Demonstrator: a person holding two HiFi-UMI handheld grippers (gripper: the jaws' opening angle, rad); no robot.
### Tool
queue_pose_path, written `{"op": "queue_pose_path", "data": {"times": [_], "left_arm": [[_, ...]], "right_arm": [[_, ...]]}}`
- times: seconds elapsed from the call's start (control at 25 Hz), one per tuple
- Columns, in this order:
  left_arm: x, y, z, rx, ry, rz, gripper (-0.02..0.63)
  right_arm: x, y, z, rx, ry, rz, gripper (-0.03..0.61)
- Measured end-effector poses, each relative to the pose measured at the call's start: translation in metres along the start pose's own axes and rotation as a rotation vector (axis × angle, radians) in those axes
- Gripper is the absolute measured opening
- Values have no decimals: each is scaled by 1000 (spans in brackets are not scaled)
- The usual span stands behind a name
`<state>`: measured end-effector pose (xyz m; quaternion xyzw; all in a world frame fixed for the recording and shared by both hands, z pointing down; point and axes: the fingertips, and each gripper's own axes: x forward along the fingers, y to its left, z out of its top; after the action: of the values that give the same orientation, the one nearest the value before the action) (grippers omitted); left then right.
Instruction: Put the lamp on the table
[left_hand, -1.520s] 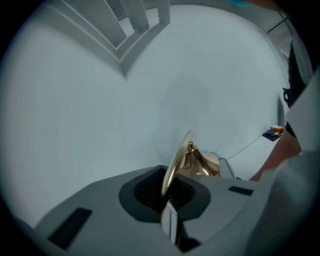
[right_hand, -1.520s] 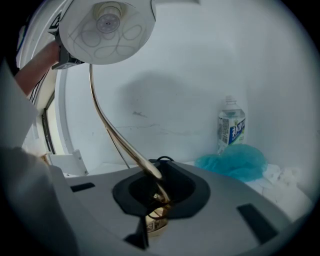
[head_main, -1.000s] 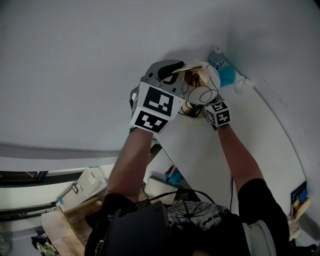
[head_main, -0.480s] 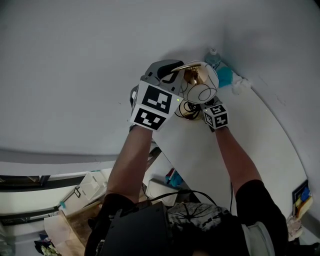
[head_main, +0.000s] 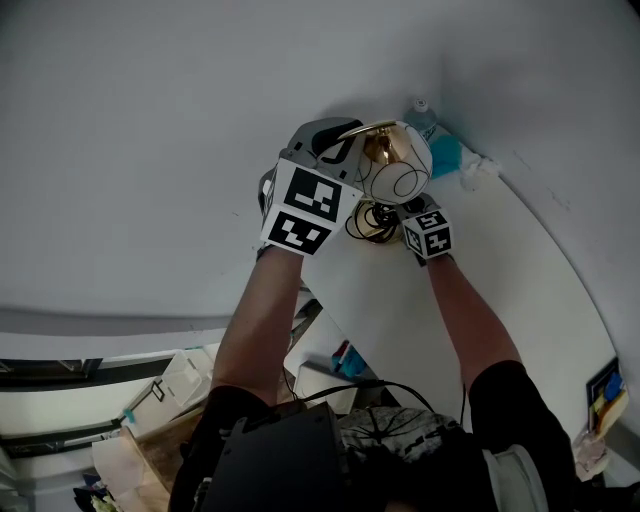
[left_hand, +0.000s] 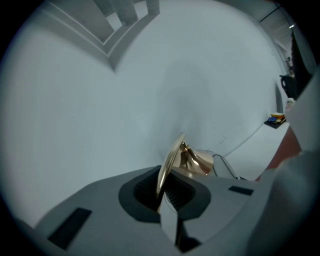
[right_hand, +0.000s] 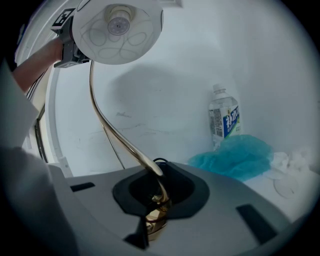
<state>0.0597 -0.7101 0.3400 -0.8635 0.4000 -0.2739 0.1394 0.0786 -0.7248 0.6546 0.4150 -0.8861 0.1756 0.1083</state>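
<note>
Left gripper (left_hand: 167, 195): jaws clamped on the thin gold rim of the lamp (right_hand: 117, 30) head. Right gripper (right_hand: 154, 212): jaws clamped low on its gold stem. Beyond the right jaws, a bottle (right_hand: 223, 119) and a blue cloth (right_hand: 239, 156) crowd the worktop (head_main: 500, 300). The base is best lowered flat, short of both, with the stem released last.

white table (head_main: 545, 290), water bottle (right_hand: 224, 121), teal cloth (right_hand: 235, 156), crumpled tissue (right_hand: 296, 161)

lamp (right_hand: 117, 25): gleaming gold, shade showing white with rings
bottle (right_hand: 223, 122): showing clear, label white with blue
cloth (right_hand: 235, 157): showing teal
table (head_main: 480, 300): showing white
</note>
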Motion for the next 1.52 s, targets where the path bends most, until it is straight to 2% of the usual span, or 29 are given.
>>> {"op": "queue_pose_path", "data": {"times": [0.8, 0.96, 1.0, 1.08, 1.16, 1.52], "left_arm": [[6, 3, -8, 40, 49, 12, 17], [4, 3, -11, 83, 75, 35, 31], [3, 5, -11, 91, 78, 48, 53], [2, 9, -12, 95, 82, 66, 99], [-1, 11, -13, 94, 84, 72, 131], [-36, 12, 2, 104, 36, 120, 152]], "right_arm": [[1, -1, -5, -6, 17, -16, 26], [0, -3, -7, -12, 29, -29, 30], [0, -4, -7, -6, 32, -33, 41], [0, -7, -8, 5, 44, -39, 117], [-2, -9, -10, 8, 59, -44, 159], [-32, -12, -3, -35, 59, -77, 167]]}}
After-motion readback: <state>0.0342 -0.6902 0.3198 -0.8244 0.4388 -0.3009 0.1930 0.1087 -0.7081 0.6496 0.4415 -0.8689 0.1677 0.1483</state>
